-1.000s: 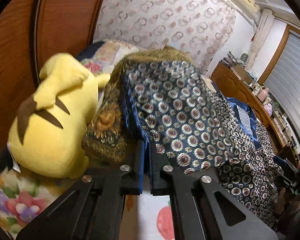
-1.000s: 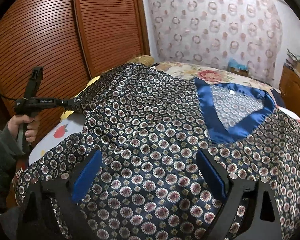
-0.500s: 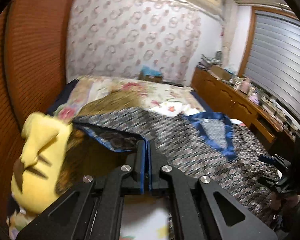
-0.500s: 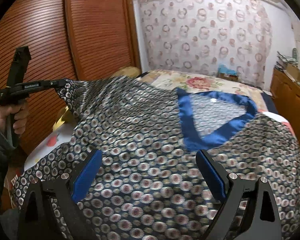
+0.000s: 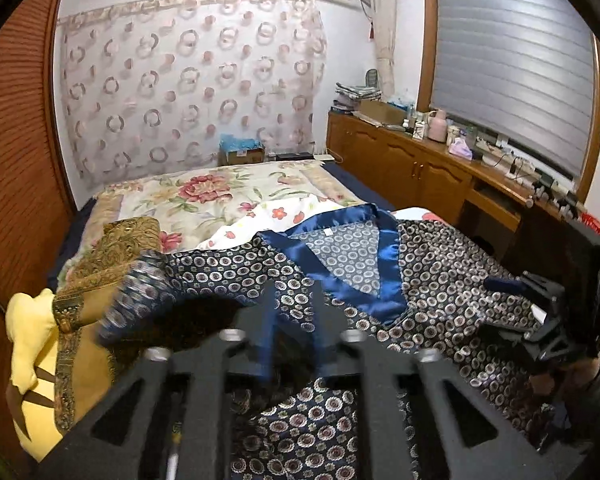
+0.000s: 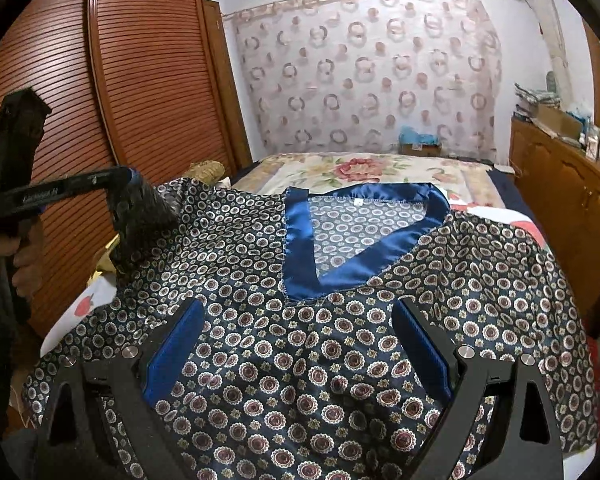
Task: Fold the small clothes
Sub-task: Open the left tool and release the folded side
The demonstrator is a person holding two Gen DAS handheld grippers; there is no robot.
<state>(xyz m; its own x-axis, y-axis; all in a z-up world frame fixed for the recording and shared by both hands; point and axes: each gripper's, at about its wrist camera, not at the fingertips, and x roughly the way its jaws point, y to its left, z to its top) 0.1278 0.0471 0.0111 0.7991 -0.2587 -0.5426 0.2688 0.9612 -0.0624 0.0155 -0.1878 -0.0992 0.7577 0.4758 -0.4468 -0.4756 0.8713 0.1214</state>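
Shirt (image 6: 340, 360): I see it spread face up on the bed (image 5: 204, 200), collar away from me.
Left gripper (image 5: 292, 320): jaws have just been opening; sleeve (image 5: 140, 296) slipping free, blurred.
Right gripper (image 6: 296, 352): wide apart over the chest, gripping nothing.
Risk: I judge the dropped sleeve may bunch against the yellow toy (image 5: 32, 360).

The navy circle-patterned top (image 6: 340, 340) with its blue satin V-neck lies spread face-up over the bed.
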